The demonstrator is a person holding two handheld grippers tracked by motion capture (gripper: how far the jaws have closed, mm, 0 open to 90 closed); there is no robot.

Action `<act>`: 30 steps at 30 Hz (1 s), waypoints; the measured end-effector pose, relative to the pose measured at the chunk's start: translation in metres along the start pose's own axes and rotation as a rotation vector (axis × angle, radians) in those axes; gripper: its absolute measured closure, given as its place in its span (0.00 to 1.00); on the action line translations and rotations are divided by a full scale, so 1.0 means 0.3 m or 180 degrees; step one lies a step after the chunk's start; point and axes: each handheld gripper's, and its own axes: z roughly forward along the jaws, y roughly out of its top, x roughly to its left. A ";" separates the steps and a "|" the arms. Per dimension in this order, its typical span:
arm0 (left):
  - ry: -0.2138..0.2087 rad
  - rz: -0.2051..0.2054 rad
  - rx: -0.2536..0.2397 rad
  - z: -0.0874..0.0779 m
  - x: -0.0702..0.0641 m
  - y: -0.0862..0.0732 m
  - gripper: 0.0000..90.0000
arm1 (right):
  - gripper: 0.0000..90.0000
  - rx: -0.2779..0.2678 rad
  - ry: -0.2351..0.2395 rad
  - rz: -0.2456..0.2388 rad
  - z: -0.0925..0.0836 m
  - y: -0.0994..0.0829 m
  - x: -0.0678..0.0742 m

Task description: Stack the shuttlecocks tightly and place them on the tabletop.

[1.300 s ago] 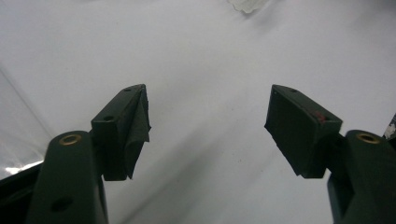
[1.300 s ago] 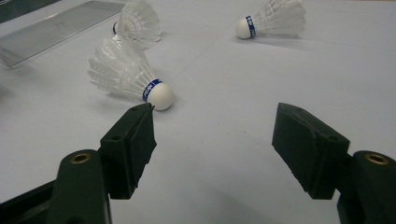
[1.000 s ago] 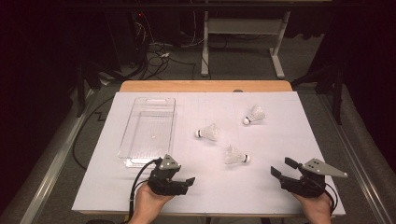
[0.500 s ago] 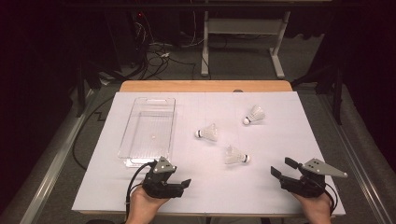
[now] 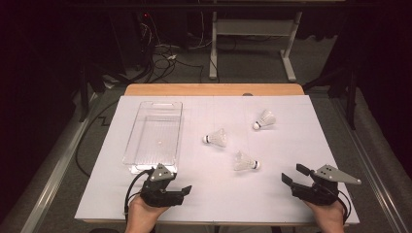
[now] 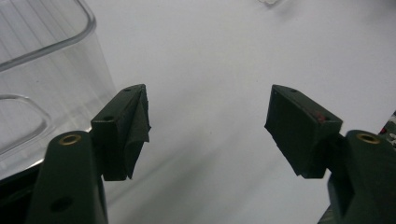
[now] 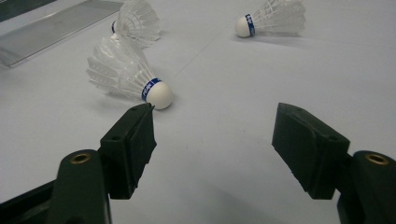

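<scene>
Bench (image 5: 311, 145): we see three shuttlecocks, nearest (image 7: 128, 74), beside a clear tray (image 5: 145, 145).
Left tongs (image 6: 208, 126): released, empty.
Right tongs (image 7: 215, 140): released, empty.

Two hands hold grippers low at the table's near edge: the left gripper (image 5: 185, 190) at near left, jaws spread wide and pointing right; the right gripper (image 5: 293, 174) at near right, jaws likewise apart, angled far-left.

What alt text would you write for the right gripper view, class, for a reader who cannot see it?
The right tool, open and empty, points across a white table at three white shuttlecocks. The nearest shuttlecock lies just beyond its left jaw, cork toward the camera; two more lie farther back.
</scene>
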 end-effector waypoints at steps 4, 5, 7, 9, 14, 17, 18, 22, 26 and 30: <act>0.0032 -0.0015 -0.0026 -0.012 0.008 -0.010 0.35 | 0.34 0.0001 -0.0001 0.0000 0.000 0.000 0.000; 0.0038 -0.0021 -0.0032 -0.014 0.010 -0.013 0.35 | 0.34 0.0001 -0.0003 -0.0002 0.000 0.000 0.000; 0.0051 -0.0031 -0.0043 -0.019 0.013 -0.018 0.35 | 0.34 0.0001 -0.0003 0.0004 -0.001 0.000 0.001; 0.0071 -0.0035 -0.0044 -0.025 0.020 -0.025 0.35 | 0.34 0.0004 -0.0002 0.0002 0.000 0.000 0.001; 0.0100 -0.0058 -0.0057 -0.038 0.033 -0.036 0.35 | 0.34 0.0007 -0.0004 0.0003 0.000 0.000 0.001; 0.0122 -0.0071 -0.0086 -0.044 0.039 -0.041 0.35 | 0.34 0.0007 -0.0007 0.0003 0.000 0.000 0.001; 0.0127 -0.0067 -0.0089 -0.047 0.041 -0.043 0.35 | 0.34 0.0008 -0.0006 0.0002 0.000 0.000 0.001; 0.0182 -0.0082 -0.0110 -0.061 0.052 -0.053 0.35 | 0.34 0.0008 -0.0009 -0.0002 0.001 0.000 0.000; 0.0200 -0.0116 -0.0123 -0.076 0.065 -0.066 0.35 | 0.34 0.0010 -0.0011 -0.0001 0.001 0.000 0.001; 0.0228 -0.0130 -0.0145 -0.087 0.076 -0.077 0.35 | 0.34 0.0010 -0.0015 0.0006 0.001 0.000 0.001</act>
